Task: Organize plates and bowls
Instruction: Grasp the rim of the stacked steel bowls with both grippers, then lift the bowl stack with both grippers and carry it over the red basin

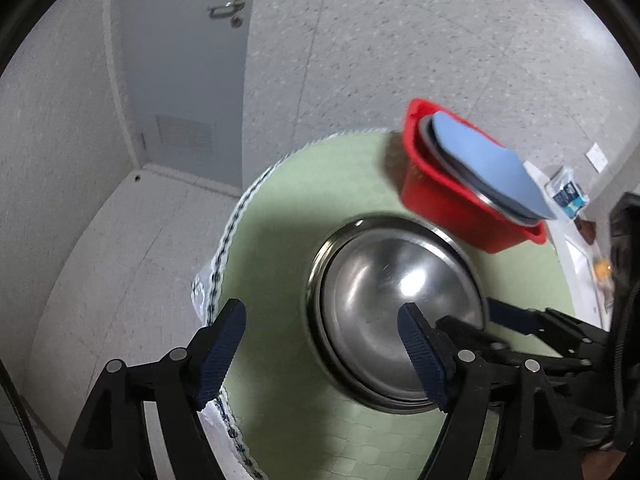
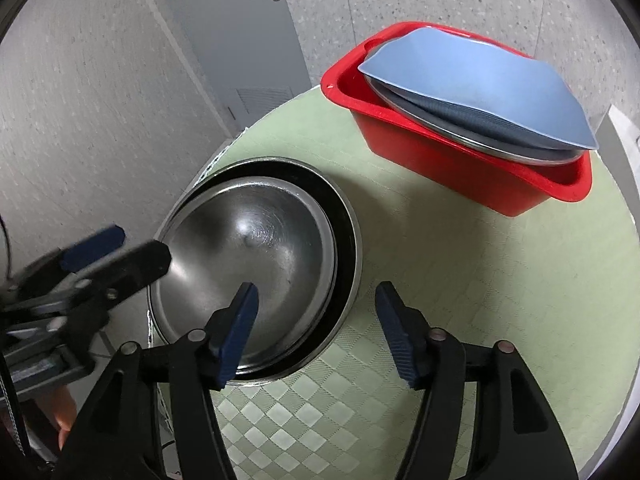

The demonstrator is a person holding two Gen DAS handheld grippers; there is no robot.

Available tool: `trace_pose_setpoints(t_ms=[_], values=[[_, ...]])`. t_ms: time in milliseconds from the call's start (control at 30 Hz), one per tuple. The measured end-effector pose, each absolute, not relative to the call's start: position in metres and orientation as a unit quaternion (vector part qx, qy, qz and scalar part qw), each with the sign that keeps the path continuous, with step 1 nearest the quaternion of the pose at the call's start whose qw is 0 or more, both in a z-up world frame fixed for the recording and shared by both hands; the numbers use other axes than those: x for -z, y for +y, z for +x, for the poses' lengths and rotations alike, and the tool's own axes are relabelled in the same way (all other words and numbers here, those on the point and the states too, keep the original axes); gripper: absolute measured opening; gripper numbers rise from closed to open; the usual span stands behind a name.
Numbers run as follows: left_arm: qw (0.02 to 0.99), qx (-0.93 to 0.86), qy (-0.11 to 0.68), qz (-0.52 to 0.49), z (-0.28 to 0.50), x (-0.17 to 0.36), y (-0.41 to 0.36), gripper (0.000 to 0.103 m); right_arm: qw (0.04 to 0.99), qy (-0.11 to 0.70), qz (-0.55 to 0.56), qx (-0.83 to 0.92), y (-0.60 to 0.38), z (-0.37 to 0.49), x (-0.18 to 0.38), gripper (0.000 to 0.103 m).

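Note:
A steel bowl [image 1: 396,300] sits nested inside a larger steel bowl [image 2: 344,240] on the round table with a green cloth [image 1: 288,200]. My left gripper [image 1: 320,344] is open, its right finger over the bowl's near rim, its left finger off the table's edge. My right gripper [image 2: 316,328] is open, straddling the bowls' near right rim; its left finger [image 2: 236,328] is over the inner bowl [image 2: 248,248]. The left gripper also shows in the right wrist view [image 2: 120,248] at the bowls' left side. The right gripper's fingers [image 1: 516,316] show in the left wrist view behind the bowl.
A red plastic tub [image 2: 460,160] stands at the table's far right, holding a steel plate [image 2: 480,142] and a blue sheet [image 2: 480,84] on top; it also shows in the left wrist view [image 1: 452,204]. A grey door [image 1: 180,60] and speckled walls stand behind. The table edge drops off at left.

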State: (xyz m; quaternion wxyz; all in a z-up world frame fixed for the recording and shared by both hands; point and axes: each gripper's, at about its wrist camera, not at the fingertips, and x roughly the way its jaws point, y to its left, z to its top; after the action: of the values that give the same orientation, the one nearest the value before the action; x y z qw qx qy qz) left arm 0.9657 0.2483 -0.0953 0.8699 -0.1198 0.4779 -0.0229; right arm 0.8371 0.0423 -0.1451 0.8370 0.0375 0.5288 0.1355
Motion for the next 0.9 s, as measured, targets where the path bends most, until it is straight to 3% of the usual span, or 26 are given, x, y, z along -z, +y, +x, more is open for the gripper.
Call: trace_pose_setpoints(t_ms=[300, 467, 600, 667, 900], values=[[0.852, 0.022, 0.505, -0.136, 0.978, 0.120, 0.247, 0.071, 0.827, 0.540, 0.065, -0.138, 0.038, 0.840, 0.155, 0.063], [0.844, 0.033, 0.516, -0.144, 0.984, 0.128, 0.243, 0.059, 0.816, 0.551, 0.090, -0.148, 0.035, 0.845, 0.166, 0.063], [0.844, 0.050, 0.515, -0.140, 0.988, 0.131, 0.237, 0.041, 0.806, 0.559, 0.112, -0.161, 0.034, 0.850, 0.176, 0.061], [0.847, 0.044, 0.515, -0.126, 0.988, 0.131, 0.234, 0.039, 0.801, 0.562, 0.121, -0.169, 0.035, 0.851, 0.180, 0.053], [0.850, 0.043, 0.512, -0.119, 0.988, 0.131, 0.230, 0.037, 0.804, 0.560, 0.117, -0.164, 0.036, 0.849, 0.179, 0.053]])
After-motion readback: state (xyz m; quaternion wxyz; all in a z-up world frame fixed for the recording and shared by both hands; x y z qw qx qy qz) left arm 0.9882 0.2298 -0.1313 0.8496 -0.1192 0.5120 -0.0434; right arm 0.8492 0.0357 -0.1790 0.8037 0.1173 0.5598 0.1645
